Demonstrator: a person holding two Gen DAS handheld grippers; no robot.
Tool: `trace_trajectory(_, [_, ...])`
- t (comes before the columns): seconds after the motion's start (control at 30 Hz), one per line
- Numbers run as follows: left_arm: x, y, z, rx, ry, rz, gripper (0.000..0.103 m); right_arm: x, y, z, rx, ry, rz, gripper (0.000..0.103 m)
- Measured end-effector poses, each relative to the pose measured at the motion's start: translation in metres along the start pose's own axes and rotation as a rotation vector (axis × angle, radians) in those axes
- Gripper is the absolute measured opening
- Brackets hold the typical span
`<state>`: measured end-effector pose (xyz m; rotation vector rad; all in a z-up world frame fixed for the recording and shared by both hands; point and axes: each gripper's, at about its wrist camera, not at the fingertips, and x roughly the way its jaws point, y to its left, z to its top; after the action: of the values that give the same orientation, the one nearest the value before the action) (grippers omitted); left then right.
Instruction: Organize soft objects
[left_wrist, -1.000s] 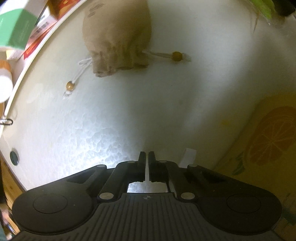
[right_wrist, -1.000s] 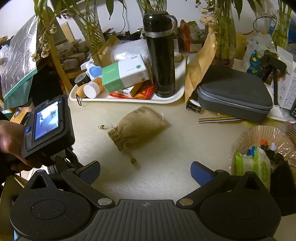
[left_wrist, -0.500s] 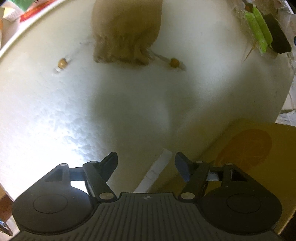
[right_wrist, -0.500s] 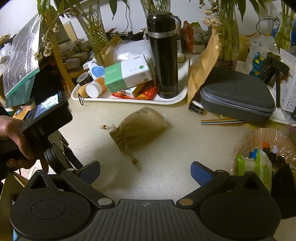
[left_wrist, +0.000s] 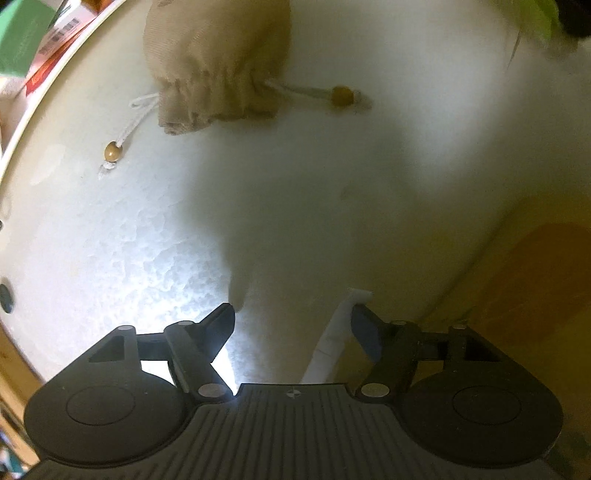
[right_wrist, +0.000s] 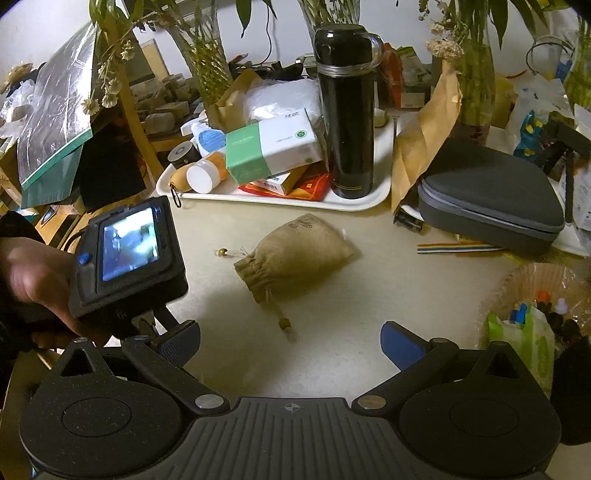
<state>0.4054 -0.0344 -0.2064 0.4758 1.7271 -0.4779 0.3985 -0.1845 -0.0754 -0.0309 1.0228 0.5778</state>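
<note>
Tan drawstring cloth pouch (right_wrist: 295, 254) lies ungrasped on the cream table (right_wrist: 388, 295). Left gripper (left_wrist: 291, 321) closing slightly on nothing; right gripper (right_wrist: 290, 341) wide, empty. Organizing apparently unstarted.

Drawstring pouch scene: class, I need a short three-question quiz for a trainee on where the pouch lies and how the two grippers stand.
1. True or false: the tan drawstring pouch lies on the white tray.
2. Multiple choice: what stands upright on the tray? A) black flask B) grey zip case C) wicker basket
3. Fill in: between the fingers of the left gripper there is ____.

Key
1. False. The pouch lies on the table in front of the tray, apart from both grippers.
2. A. The black flask stands there; the grey zip case lies on the table.
3. Nothing; its jaws are closing slightly over bare table. The right gripper is open and empty as well.
</note>
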Motion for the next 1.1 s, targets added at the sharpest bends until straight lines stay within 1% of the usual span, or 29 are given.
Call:
trace_trajectory(0.03, [-0.001,0.003,0.001,-0.012,-0.003,-0.018,0.069,0.0,0.0,0.0,0.002,0.001,-0.003,0.103])
trace_trajectory(0.1, [-0.003,0.004,0.001,-0.004,-0.003,-0.018,0.071,-0.001,-0.001,0.0,0.005,-0.002,-0.006,0.103])
trace_trajectory(0.13, [-0.004,0.002,0.001,0.015,0.001,-0.01,0.075,-0.001,-0.002,0.0,0.008,-0.002,-0.006,0.103])
trace_trajectory(0.17, [-0.002,-0.003,0.001,0.043,0.009,-0.003,0.078,-0.001,-0.002,0.0,0.011,-0.003,-0.007,0.103])
trace_trajectory(0.2, [0.004,-0.01,0.001,0.061,0.014,0.007,0.08,-0.001,-0.002,0.0,0.012,-0.003,-0.007,0.103])
trace_trajectory(0.27, [0.005,-0.017,0.002,0.087,0.013,0.038,0.08,-0.001,-0.001,0.0,0.01,-0.002,-0.007,0.103])
trace_trajectory(0.3, [0.006,-0.021,0.002,0.107,0.012,0.073,0.08,0.0,-0.001,0.0,0.007,-0.001,-0.006,0.103])
trace_trajectory(0.33, [0.008,-0.023,0.001,0.12,0.011,0.109,0.085,0.0,0.0,0.0,0.004,-0.001,-0.003,0.103])
trace_trajectory(0.4, [0.009,-0.024,0.001,0.115,0.008,0.114,0.085,0.0,0.002,0.001,-0.001,0.0,0.0,0.103])
trace_trajectory(0.47, [0.009,-0.022,0.001,0.109,0.003,0.109,0.081,0.001,0.002,0.001,-0.001,0.001,-0.003,0.103])
trace_trajectory(0.53, [0.005,-0.02,-0.002,0.1,-0.011,0.093,0.065,0.001,0.001,0.0,0.004,-0.002,-0.007,0.103])
trace_trajectory(0.57, [0.004,-0.017,-0.003,0.094,-0.019,0.092,0.059,0.0,0.001,0.001,0.007,-0.004,-0.01,0.103])
trace_trajectory(0.63, [0.0,-0.013,-0.007,0.087,-0.035,0.093,0.034,0.0,-0.002,0.001,0.01,-0.007,-0.019,0.103])
trace_trajectory(0.67, [-0.001,-0.012,-0.008,0.081,-0.041,0.096,0.027,0.001,-0.004,0.001,0.014,-0.008,-0.028,0.103])
trace_trajectory(0.7, [-0.003,-0.012,-0.01,0.078,-0.042,0.102,0.017,0.002,-0.006,0.002,0.02,-0.006,-0.043,0.103])
trace_trajectory(0.73, [-0.003,-0.011,-0.011,0.079,-0.046,0.105,0.015,0.004,-0.007,0.002,0.025,-0.005,-0.057,0.103])
trace_trajectory(0.83, [-0.002,-0.009,-0.015,0.087,-0.067,0.105,0.015,0.009,-0.012,0.006,0.028,-0.005,-0.111,0.103])
trace_trajectory(0.9, [0.002,-0.002,-0.019,0.079,-0.081,0.092,0.014,0.012,-0.012,0.009,0.014,-0.012,-0.141,0.103])
trace_trajectory(0.97, [0.007,0.006,-0.026,0.066,-0.092,0.087,0.014,0.017,-0.01,0.012,-0.008,-0.008,-0.152,0.103])
trace_trajectory(1.1, [-0.003,0.019,-0.037,0.026,-0.144,0.098,0.014,0.029,-0.007,0.017,-0.044,0.013,-0.149,0.103])
